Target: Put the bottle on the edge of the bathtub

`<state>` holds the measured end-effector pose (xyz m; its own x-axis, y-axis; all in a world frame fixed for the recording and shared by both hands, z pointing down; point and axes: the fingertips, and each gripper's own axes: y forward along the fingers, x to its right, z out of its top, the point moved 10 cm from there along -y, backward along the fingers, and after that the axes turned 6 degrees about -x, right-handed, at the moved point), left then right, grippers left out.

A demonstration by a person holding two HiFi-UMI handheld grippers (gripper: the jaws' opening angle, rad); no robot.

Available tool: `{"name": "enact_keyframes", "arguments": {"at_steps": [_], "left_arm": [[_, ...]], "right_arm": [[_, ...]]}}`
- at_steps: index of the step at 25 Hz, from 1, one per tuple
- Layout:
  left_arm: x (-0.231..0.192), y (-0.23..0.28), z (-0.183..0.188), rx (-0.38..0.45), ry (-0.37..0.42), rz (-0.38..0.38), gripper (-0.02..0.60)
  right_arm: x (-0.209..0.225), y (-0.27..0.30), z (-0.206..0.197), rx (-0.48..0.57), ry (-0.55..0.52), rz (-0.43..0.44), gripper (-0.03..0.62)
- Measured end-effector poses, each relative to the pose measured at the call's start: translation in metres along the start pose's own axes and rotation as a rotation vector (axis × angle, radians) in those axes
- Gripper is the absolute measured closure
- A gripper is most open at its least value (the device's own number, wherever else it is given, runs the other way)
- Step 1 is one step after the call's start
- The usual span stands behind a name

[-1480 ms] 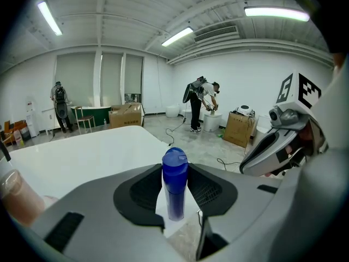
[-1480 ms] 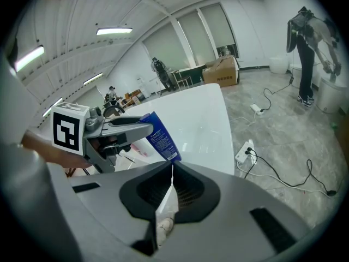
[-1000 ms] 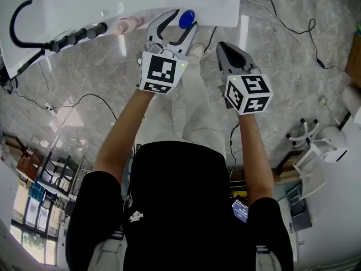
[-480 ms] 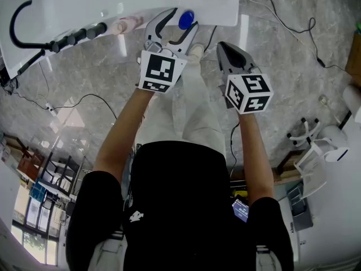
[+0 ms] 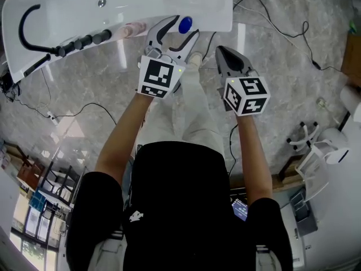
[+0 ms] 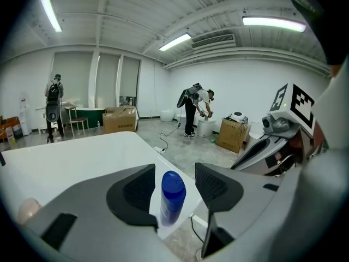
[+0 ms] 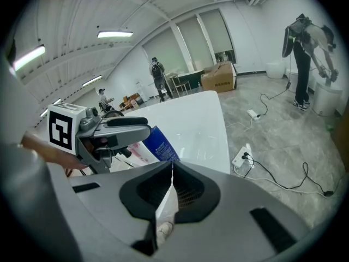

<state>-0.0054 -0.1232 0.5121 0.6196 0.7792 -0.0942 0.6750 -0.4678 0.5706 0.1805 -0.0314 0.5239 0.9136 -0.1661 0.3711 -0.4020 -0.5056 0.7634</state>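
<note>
A blue bottle (image 5: 184, 23) stands upright on the near rim of the white bathtub (image 5: 141, 4), close to its right corner. My left gripper (image 5: 180, 30) straddles it and its jaws are opening. In the left gripper view the bottle (image 6: 172, 196) sits between the dark pads (image 6: 137, 190), with a gap on each side. My right gripper (image 5: 220, 50) hovers over the floor to the right, shut and empty. Its view shows the bottle (image 7: 159, 142) and the left gripper beyond its own closed tips (image 7: 172, 168).
A pink bottle (image 5: 131, 29) lies on the rim beside black tap knobs (image 5: 84, 40) and a black hose (image 5: 25, 27). Cables (image 5: 271, 21) trail over the marble floor. The person's shoe (image 5: 196, 58) is below the tub. Other people (image 6: 195, 111) and boxes (image 6: 119, 119) stand far off.
The left gripper's jaws have spread wider around the bottle, which stays standing on the rim. The right gripper has barely moved.
</note>
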Motion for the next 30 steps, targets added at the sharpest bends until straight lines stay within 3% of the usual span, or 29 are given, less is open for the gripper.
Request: {"name": "enact_keyframes", "arguments": {"at_steps": [5,12,19,30], "left_arm": [[0.000,-0.029,0.021,-0.002,0.009,-0.013,0.451],[0.007,-0.092,0.053,0.042,-0.011,-0.038,0.549],[0.008,-0.145,0.089,0.063,-0.015,-0.032,0.568],[0.025,-0.229,0.171,0.204,0.068,-0.009,0.569]], "right_arm": [[-0.018,-0.021,0.017,0.040,-0.028,-0.013,0.569],[-0.056,-0.070,0.043,0.124,-0.114,-0.031,0.569],[-0.089,-0.122,0.080,0.261,-0.187,-0.072,0.569],[-0.140,-0.205,0.126,0.444,-0.293,-0.101,0.569]]}}
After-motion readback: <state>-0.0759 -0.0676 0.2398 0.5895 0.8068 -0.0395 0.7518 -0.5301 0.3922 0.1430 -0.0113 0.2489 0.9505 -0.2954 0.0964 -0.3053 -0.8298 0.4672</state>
